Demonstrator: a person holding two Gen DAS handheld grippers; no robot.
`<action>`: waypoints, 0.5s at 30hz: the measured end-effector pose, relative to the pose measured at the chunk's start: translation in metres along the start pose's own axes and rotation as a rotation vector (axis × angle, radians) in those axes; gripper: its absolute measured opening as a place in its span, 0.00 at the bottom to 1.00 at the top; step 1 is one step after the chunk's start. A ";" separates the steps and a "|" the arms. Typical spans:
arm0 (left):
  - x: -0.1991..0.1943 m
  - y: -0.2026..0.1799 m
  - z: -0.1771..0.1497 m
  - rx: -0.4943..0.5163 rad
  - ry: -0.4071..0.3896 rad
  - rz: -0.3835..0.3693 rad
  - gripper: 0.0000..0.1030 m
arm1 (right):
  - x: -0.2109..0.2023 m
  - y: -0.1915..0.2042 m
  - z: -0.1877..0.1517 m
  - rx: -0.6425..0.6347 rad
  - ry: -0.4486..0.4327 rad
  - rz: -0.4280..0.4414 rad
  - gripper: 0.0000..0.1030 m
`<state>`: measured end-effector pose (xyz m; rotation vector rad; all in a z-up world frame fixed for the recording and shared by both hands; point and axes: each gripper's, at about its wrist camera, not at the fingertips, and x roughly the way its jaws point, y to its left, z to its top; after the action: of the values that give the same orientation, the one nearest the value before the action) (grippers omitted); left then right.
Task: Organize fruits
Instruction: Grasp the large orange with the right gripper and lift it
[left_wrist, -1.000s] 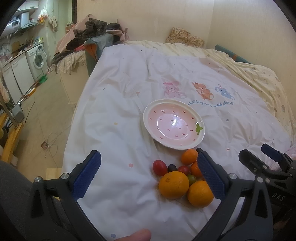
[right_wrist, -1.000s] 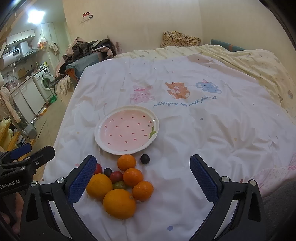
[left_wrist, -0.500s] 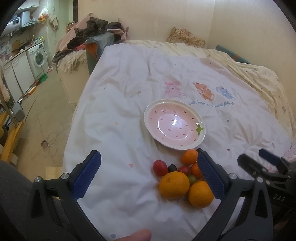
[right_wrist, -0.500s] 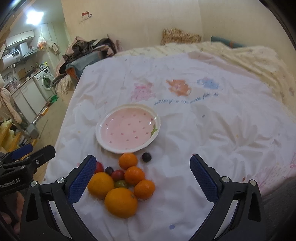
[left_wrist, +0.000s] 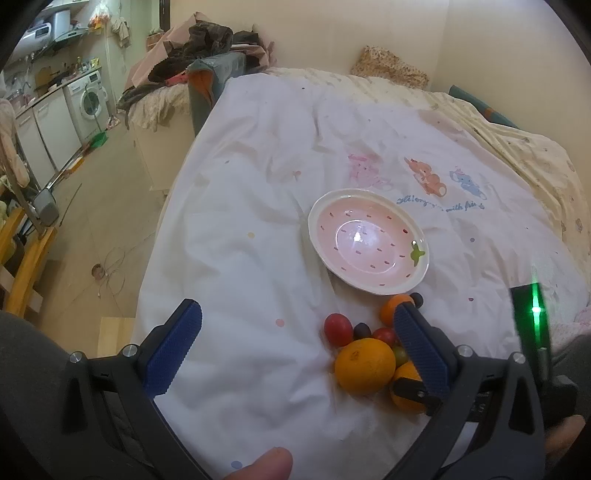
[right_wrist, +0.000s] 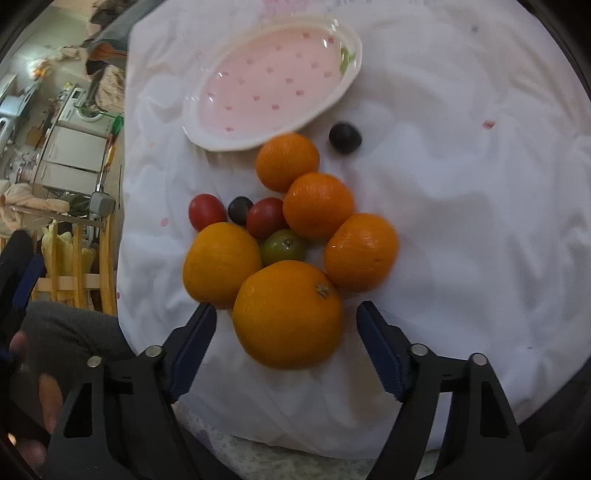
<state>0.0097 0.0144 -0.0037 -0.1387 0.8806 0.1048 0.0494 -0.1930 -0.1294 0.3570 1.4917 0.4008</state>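
On the left, the left hand-held gripper (left_wrist: 295, 354) hangs over the white bed sheet (left_wrist: 240, 184) with its blue fingers spread wide, and nothing is between them. A little further right sits the pink plate (left_wrist: 369, 242) with a cream rim, and it has no fruit in it. Just in front of the plate lies the pile of fruit on the sheet. In the right wrist view, a red tomato (right_wrist: 207, 211) is at the left of the pile, then a small dark grape (right_wrist: 240, 209), another red tomato (right_wrist: 266, 217) and a green tomato (right_wrist: 284, 246). Two small oranges (right_wrist: 287, 161) sit near the plate, and one more small orange (right_wrist: 361, 252) is at the right. A second dark grape (right_wrist: 345, 137) lies apart, beside the plate. The right hand-held gripper (right_wrist: 286, 336) points down at the big orange (right_wrist: 288, 314). Its fingers are closing, one on each side of that orange, but they do not touch it yet. Another big orange (right_wrist: 221, 264) sits just left of it.
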 end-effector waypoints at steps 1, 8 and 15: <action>0.000 0.000 0.000 -0.001 0.002 0.000 1.00 | 0.001 0.000 0.000 0.002 0.002 -0.010 0.70; 0.001 0.000 0.001 -0.003 0.014 -0.004 1.00 | -0.001 -0.003 0.000 -0.017 0.002 -0.022 0.63; 0.003 -0.001 -0.001 0.003 0.025 0.000 1.00 | -0.037 -0.012 -0.002 -0.024 -0.010 0.035 0.62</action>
<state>0.0109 0.0136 -0.0061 -0.1375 0.9059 0.1015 0.0466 -0.2209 -0.1024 0.3662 1.4718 0.4438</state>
